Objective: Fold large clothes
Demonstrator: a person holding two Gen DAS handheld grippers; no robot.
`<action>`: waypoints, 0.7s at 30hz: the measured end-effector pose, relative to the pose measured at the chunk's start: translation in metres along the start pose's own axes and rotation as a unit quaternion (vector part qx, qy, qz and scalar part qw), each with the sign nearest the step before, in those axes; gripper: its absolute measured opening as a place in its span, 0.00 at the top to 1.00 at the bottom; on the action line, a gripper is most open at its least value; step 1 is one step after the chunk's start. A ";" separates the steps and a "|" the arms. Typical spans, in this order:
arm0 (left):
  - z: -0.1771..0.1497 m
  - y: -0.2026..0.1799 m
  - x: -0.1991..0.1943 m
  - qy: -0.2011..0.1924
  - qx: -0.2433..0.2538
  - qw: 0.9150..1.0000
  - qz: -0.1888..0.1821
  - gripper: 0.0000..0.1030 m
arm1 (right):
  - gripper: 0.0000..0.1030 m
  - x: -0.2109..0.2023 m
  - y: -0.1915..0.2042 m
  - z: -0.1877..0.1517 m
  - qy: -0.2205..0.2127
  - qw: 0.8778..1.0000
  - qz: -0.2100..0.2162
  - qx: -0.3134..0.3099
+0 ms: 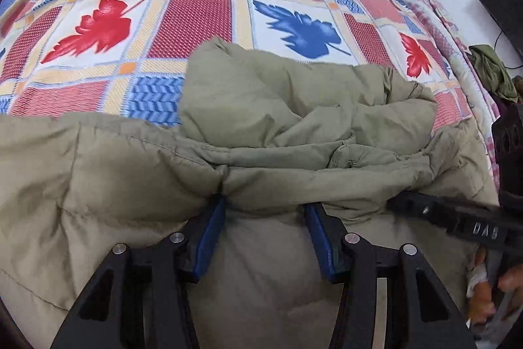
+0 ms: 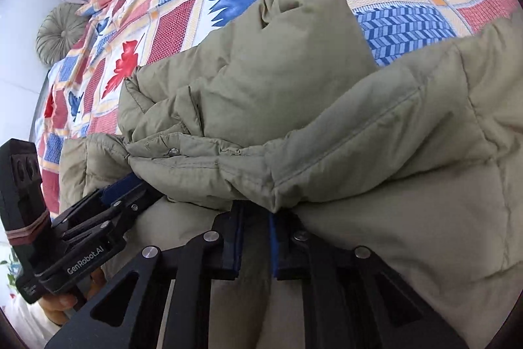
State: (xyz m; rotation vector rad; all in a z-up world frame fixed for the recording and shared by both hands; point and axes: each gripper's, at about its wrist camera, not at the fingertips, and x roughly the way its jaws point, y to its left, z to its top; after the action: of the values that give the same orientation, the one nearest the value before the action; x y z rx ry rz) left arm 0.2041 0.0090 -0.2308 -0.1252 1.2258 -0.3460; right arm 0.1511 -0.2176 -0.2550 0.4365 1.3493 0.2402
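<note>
A large olive-green padded jacket [image 1: 268, 107] lies bunched on a bed; it also fills the right wrist view [image 2: 359, 126]. My left gripper [image 1: 266, 208] has its blue-padded fingers [image 1: 209, 231] apart, with a thick fold of the jacket between them. My right gripper [image 2: 255, 218] has its fingers close together, pinching a fold of the jacket's seam. The right gripper's body shows at the right edge of the left wrist view [image 1: 457, 218], and the left gripper shows at the left of the right wrist view [image 2: 108, 211], both at the same jacket edge.
The bed is covered by a patchwork bedspread [image 1: 196, 8] with red and blue leaves. A round olive cushion [image 2: 59, 31] lies at the bed's far side. A dark green cloth [image 1: 493, 71] lies off the bed's right edge.
</note>
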 end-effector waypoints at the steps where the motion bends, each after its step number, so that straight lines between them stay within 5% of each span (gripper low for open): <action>1: 0.001 0.006 -0.009 -0.012 0.004 1.000 0.020 0.48 | 0.90 -0.004 -0.001 0.002 0.003 1.000 0.001 -0.004; 5: 0.006 0.051 -0.036 -0.053 -0.014 0.993 0.103 0.48 | 0.90 -0.041 -0.026 0.014 -0.029 0.999 -0.046 -0.008; 9: 0.006 0.101 -0.040 -0.052 -0.062 0.987 0.141 0.48 | 0.90 -0.076 -0.079 0.024 -0.061 0.992 -0.107 0.040; 14: 0.005 0.131 -0.019 -0.042 -0.114 0.984 0.126 0.48 | 0.90 -0.097 -0.119 0.021 -0.089 0.978 -0.173 0.078; 21: 0.014 0.135 0.009 -0.047 -0.126 0.982 0.134 0.48 | 0.90 -0.059 -0.152 0.030 -0.081 0.979 -0.141 0.127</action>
State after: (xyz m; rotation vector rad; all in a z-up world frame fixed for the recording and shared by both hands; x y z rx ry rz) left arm 0.2457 0.1320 -0.2719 -0.1902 1.1725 0.0512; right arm 0.1556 -0.3834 -0.2640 0.4595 1.2686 -0.2016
